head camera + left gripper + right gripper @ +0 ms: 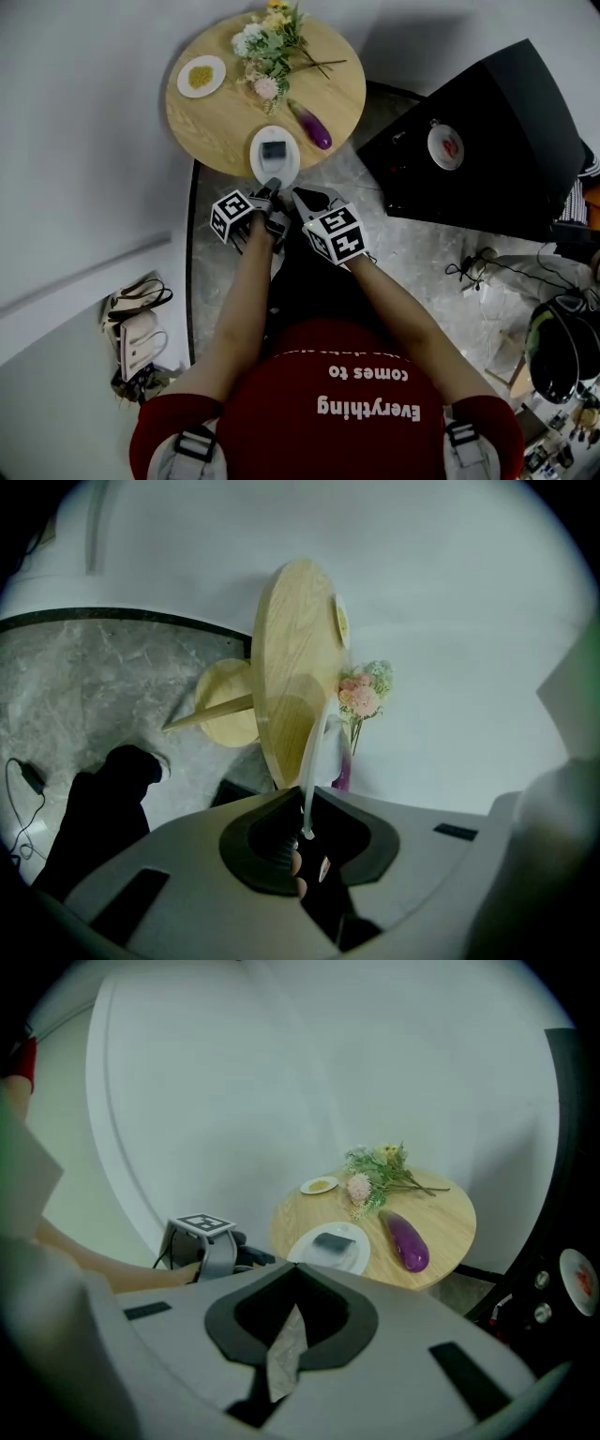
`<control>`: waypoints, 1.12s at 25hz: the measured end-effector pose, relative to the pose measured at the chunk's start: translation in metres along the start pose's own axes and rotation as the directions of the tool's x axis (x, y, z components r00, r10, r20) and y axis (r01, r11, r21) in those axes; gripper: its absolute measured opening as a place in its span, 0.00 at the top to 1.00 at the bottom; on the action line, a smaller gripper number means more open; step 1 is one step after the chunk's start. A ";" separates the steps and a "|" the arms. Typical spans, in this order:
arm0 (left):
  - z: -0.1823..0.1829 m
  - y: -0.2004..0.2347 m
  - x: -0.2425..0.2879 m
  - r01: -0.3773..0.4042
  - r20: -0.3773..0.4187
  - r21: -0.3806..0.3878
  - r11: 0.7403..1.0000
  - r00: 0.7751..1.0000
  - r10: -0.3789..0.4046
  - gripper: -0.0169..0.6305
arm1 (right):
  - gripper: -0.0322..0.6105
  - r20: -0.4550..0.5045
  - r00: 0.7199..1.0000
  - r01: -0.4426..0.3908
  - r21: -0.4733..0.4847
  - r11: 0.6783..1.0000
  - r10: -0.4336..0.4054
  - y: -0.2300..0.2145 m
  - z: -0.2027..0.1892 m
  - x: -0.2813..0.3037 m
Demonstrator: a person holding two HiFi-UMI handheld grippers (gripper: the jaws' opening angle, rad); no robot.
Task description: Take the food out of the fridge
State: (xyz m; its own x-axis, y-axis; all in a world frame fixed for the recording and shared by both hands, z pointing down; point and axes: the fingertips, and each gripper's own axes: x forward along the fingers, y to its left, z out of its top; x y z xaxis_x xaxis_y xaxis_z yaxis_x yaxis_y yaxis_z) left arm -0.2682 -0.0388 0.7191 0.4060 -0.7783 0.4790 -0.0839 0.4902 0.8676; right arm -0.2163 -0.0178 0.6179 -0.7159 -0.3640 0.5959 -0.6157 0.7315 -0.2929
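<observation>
**Counter** (216,127): round, pale wood, upper centre of the head view. It served as the set-down place for what came out of cold storage.

**Black cabinet** (497,141): right of the head view, well apart from the counter. Judged to be the fridge. No view showed its inside. A dish (445,147) with something red sat on its top.

**Flowers** (267,47): a loose bunch lying across the far part of the counter. Decorative, clear of the working edge.

**White plate** (261,164): at the counter's lower edge, nearest the person. It lay flat on the wood and carried a dark block (274,150), judged to be the food already out of the fridge. Its place at the near rim suited an arm's reach.

**Aubergine** (312,128): purple, just beside the white plate, to the right of it in the frame.

**Small plate** (217,66): upper left of the counter, holding something yellow.

**Left gripper** (307,832): fingers closed on the white plate's near rim, seen edge-on in its own view. The thin rim offered the only hold that kept off the food.

**Right gripper** (289,1321): fingers closed together short of the counter, holding none of its things. A pale creased strip showed at the seam, which could not be identified. Judged idle, kept near the plate as a spare.
</observation>
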 end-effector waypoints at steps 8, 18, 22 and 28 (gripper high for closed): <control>0.003 0.008 0.009 0.005 0.034 -0.023 1.000 0.999 -0.005 0.92 | 0.93 -0.024 1.000 0.006 -0.011 1.000 -0.006 0.000 -0.011 0.011; 0.004 0.006 0.021 -0.199 0.056 0.115 0.973 0.980 0.193 0.92 | 0.93 -0.038 0.999 -0.012 0.005 1.000 0.012 -0.008 -0.010 0.009; 0.009 0.001 0.023 -0.246 0.065 0.187 0.951 0.969 0.238 0.78 | 0.93 -0.026 0.999 -0.021 0.020 1.000 0.022 -0.010 -0.005 0.008; 0.023 0.002 0.008 -0.431 0.203 0.356 0.829 0.902 0.382 0.77 | 0.93 -0.006 1.000 -0.027 0.040 0.999 0.028 -0.013 0.000 0.003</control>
State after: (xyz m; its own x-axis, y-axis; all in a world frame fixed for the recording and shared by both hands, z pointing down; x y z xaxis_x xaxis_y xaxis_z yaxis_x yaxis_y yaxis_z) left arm -0.2863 -0.0534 0.7274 0.1490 -0.5943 0.7903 -0.5683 0.6027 0.5603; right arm -0.2098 -0.0287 0.6233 -0.7305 -0.3400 0.5923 -0.6086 0.7175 -0.3388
